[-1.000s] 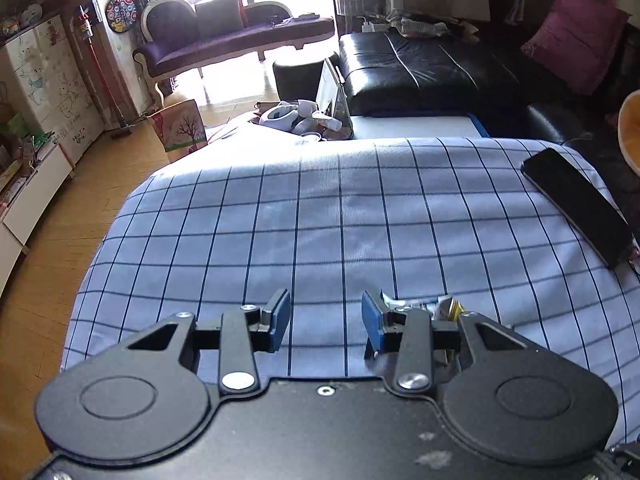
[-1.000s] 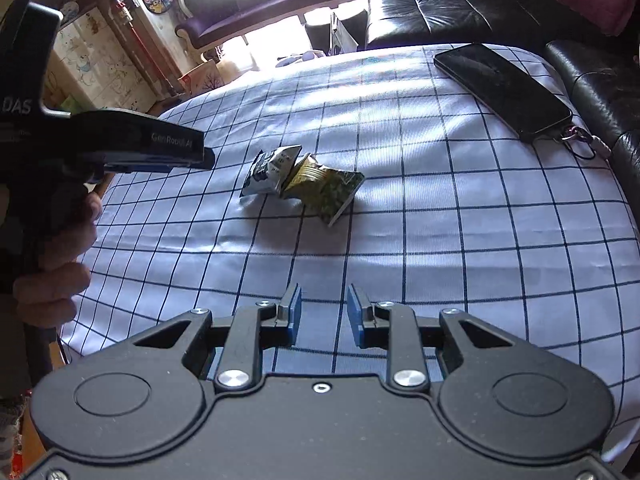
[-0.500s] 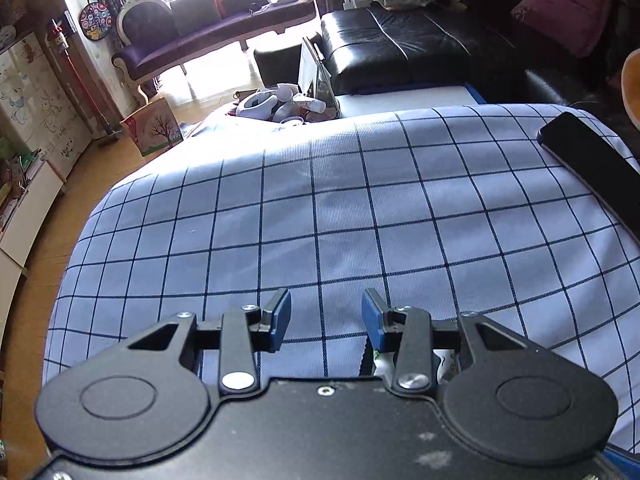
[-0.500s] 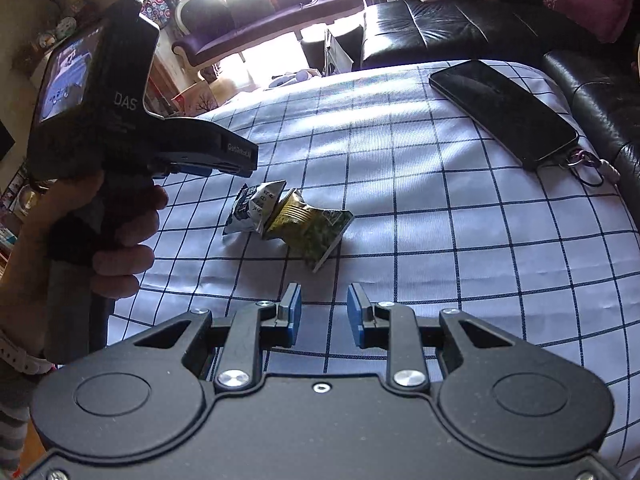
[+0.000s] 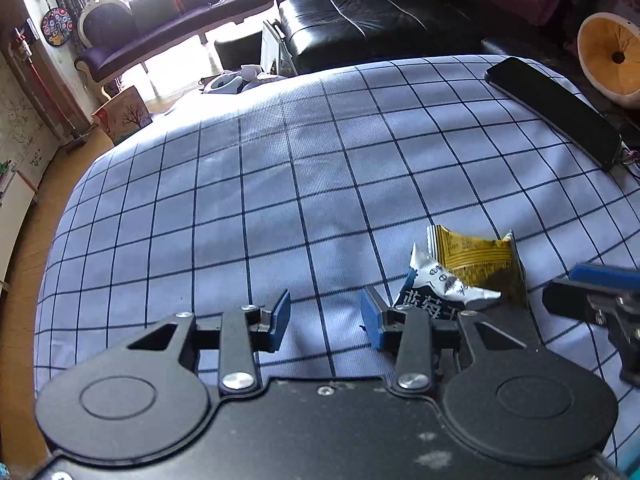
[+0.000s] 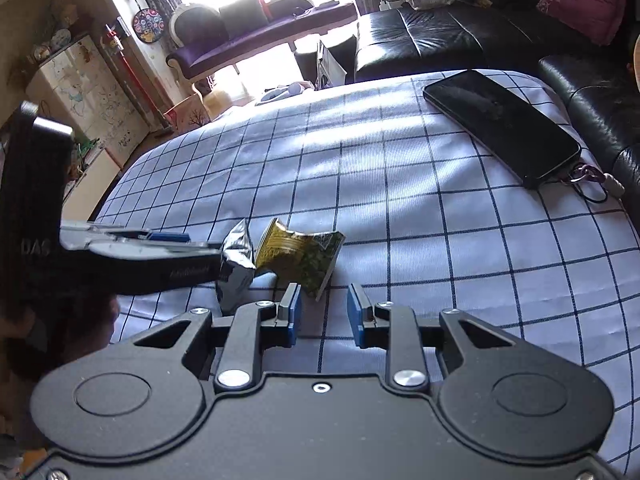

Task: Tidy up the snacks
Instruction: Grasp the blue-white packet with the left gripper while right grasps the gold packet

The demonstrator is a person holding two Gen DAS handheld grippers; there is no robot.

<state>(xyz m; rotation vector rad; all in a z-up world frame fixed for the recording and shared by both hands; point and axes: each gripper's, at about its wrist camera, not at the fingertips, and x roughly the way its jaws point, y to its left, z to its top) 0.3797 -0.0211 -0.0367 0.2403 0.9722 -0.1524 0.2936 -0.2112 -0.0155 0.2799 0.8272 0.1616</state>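
Two crumpled snack packets lie touching on the checked cloth [image 5: 280, 184]: a white and blue packet [image 5: 438, 286] and a yellow packet [image 5: 474, 256]. My left gripper [image 5: 326, 320] is open low over the cloth, nothing between its pads; the white packet sits just right of its right finger. In the right wrist view the same white packet looks silver [image 6: 238, 268], with the yellow packet [image 6: 304, 256] beside it. My right gripper [image 6: 324, 312] is open and empty, just short of the yellow packet. The left tool's fingers [image 6: 180, 268] reach the silver packet from the left.
A black phone [image 6: 500, 124] lies at the cloth's far right with a key ring [image 6: 588, 178] on its end. An orange bowl-shaped thing [image 5: 612, 60] stands beyond it. A black leather sofa [image 6: 440, 36] borders the far side; a wooden floor [image 5: 24, 248] drops off at the left.
My left gripper has come down and rolled, so both packets now show to the right of its fingers. My right gripper has edged closer to the packets. Both stay open.
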